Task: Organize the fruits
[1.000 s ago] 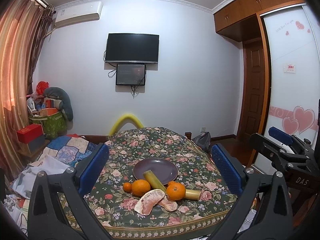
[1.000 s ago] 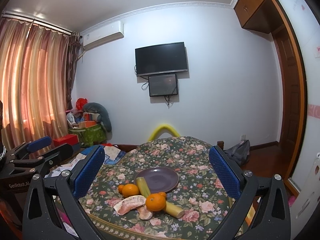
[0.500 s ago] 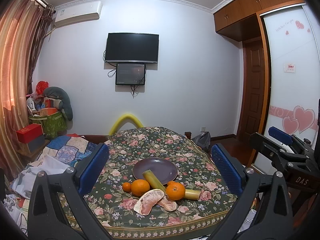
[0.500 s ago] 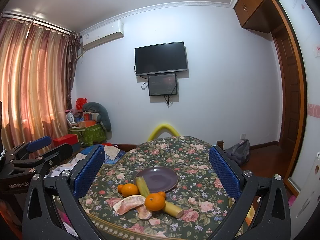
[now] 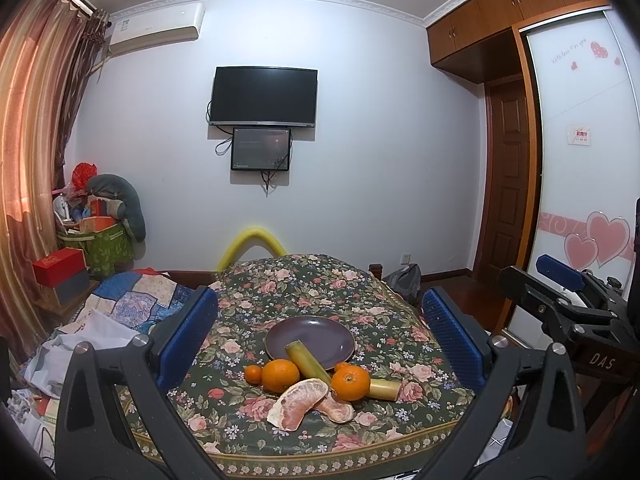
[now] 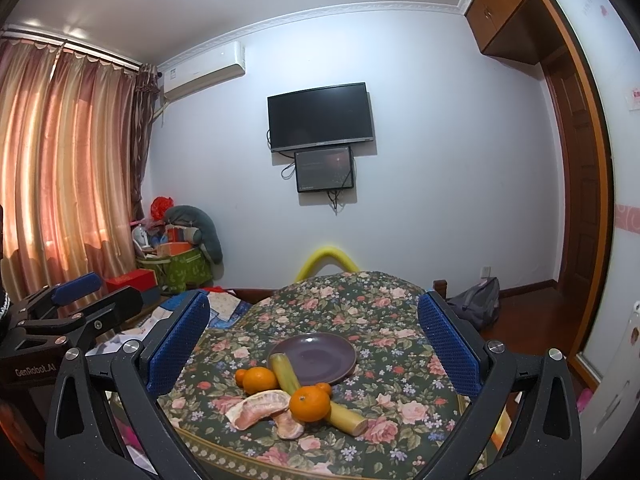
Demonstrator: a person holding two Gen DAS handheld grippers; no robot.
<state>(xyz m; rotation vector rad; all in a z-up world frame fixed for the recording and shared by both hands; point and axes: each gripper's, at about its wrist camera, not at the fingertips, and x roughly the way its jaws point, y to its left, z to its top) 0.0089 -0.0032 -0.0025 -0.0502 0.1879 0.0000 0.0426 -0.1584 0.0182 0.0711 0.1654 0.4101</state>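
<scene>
Two grippers, held above the near edge of a floral-clothed table point(image 5: 304, 288): left gripper point(image 5: 320, 340) and right gripper point(image 6: 314, 344), each with blue pads spread wide, holding nothing. One purple plate point(image 5: 320, 338) at centre, bare. Against its near rim: a sugarcane stick point(image 5: 306, 360) lying diagonally, three oranges and a kumquat-sized one point(image 5: 253, 374), the largest orange point(image 5: 350, 383) to the right. Nearest: two peeled pomelo segments point(image 5: 298, 404), touching.
</scene>
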